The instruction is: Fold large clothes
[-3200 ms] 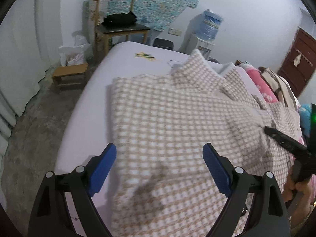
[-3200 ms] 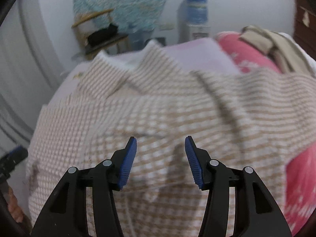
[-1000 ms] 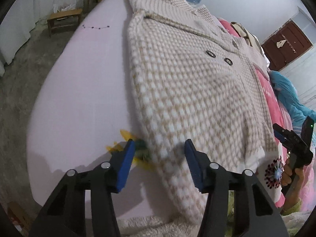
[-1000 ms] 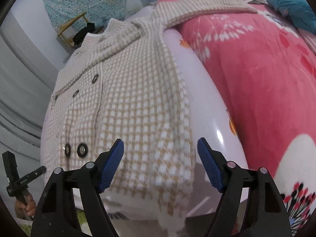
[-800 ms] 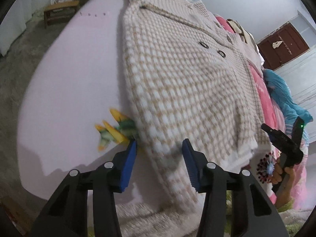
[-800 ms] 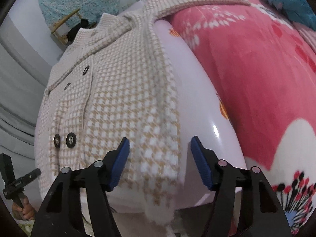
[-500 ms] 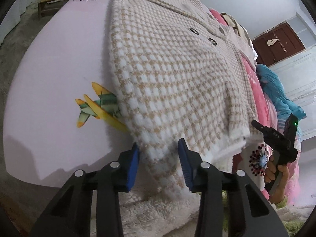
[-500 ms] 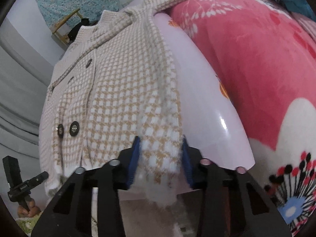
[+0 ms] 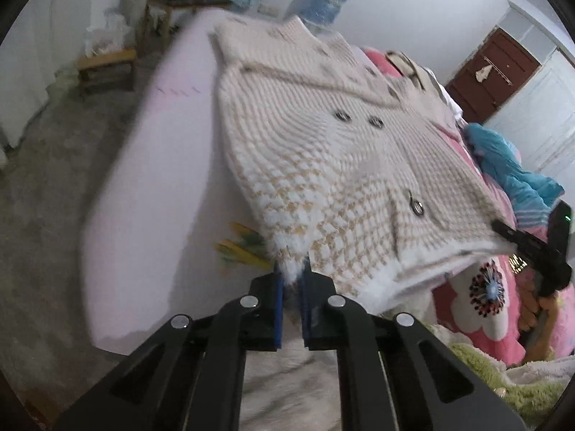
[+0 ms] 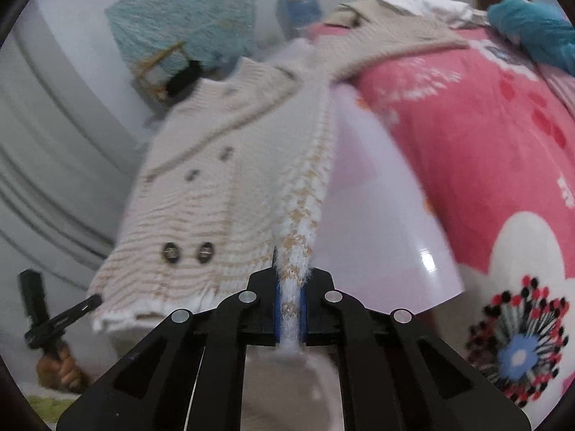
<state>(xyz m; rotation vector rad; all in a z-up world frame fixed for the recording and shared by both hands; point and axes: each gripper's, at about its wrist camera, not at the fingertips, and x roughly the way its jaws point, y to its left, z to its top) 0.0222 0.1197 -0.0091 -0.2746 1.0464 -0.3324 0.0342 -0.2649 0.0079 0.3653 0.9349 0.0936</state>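
A beige and white checked coat [image 9: 323, 151] with dark buttons lies front up on the lilac bed [image 9: 151, 165]. My left gripper [image 9: 291, 273] is shut on the coat's near left hem corner, which is lifted off the bed. In the right wrist view the same coat [image 10: 215, 186] stretches away, and my right gripper [image 10: 290, 289] is shut on its near right hem corner, white fluff showing between the blue pads. Each gripper shows in the other's view: the right gripper [image 9: 517, 240] at the hem's far end, the left gripper [image 10: 84, 303] in a hand at lower left.
A pink flowered quilt [image 10: 485, 151] covers the bed's right side, with a teal garment [image 10: 532, 32] on it. A yellow and green print [image 9: 240, 248] marks the sheet near the hem. A wooden chair [image 9: 176, 3], a low stool [image 9: 104, 68], a water bottle [image 9: 320, 0] and a brown door [image 9: 492, 72] stand beyond.
Both grippers closed from open onto the coat's bottom hem corners. They then rose, and the hem now hangs lifted between them instead of lying on the bed.
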